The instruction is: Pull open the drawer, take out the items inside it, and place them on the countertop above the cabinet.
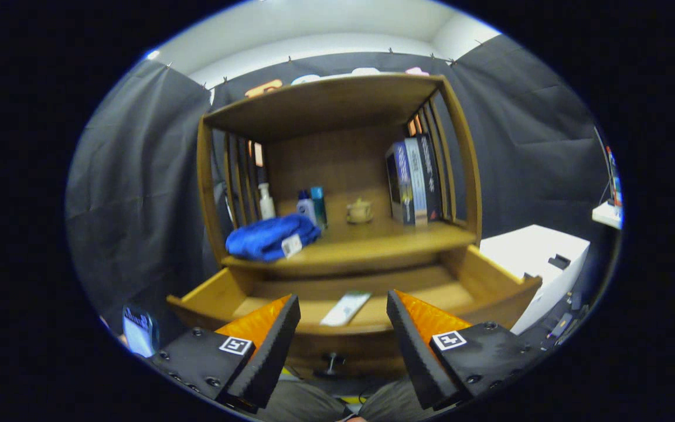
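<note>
The wooden drawer (493,296) of the cabinet stands pulled out toward me. Inside it lies a flat white and green packet (346,308), near the drawer's front wall and just beyond the gap between my fingers. A blue folded towel (271,235) with a white tag rests on the countertop (384,243) above the drawer, at its left end. My gripper (343,319) is open, held in front of the drawer with nothing between its fingers. The drawer's knob (331,362) shows below, between the fingers.
On the countertop stand a white pump bottle (266,202), two small bottles (311,206), a small cup (360,211) and several upright books (415,181). A white box (539,264) sits to the right of the drawer. A person's knees are below the gripper.
</note>
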Demonstrator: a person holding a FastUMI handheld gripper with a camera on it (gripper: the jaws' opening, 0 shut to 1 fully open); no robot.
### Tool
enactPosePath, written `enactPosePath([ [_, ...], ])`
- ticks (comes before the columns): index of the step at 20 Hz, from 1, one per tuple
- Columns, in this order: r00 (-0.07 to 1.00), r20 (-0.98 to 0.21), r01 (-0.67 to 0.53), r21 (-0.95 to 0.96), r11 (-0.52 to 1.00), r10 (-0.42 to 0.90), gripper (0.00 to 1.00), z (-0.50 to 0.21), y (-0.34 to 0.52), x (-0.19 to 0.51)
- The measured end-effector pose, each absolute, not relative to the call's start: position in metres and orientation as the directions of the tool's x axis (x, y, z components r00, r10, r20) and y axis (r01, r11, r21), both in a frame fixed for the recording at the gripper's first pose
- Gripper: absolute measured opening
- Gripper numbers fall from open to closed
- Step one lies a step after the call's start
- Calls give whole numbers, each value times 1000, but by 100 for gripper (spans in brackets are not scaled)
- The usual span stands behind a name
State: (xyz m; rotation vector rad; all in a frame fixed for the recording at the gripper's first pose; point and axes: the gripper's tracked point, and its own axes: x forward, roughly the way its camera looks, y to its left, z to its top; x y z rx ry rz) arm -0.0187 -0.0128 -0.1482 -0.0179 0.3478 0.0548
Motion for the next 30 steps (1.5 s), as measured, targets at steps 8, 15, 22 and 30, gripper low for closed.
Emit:
enactPosePath([
  [8,798,-585,-149,37,988,142,98,-153,50,84],
  [15,413,-906,30,109,994,87,98,-285,40,74],
  [22,209,-978,51,16,999,5,97,-340,31,57],
  [30,105,-993,85,-40,996,-49,79,-372,32,53],
])
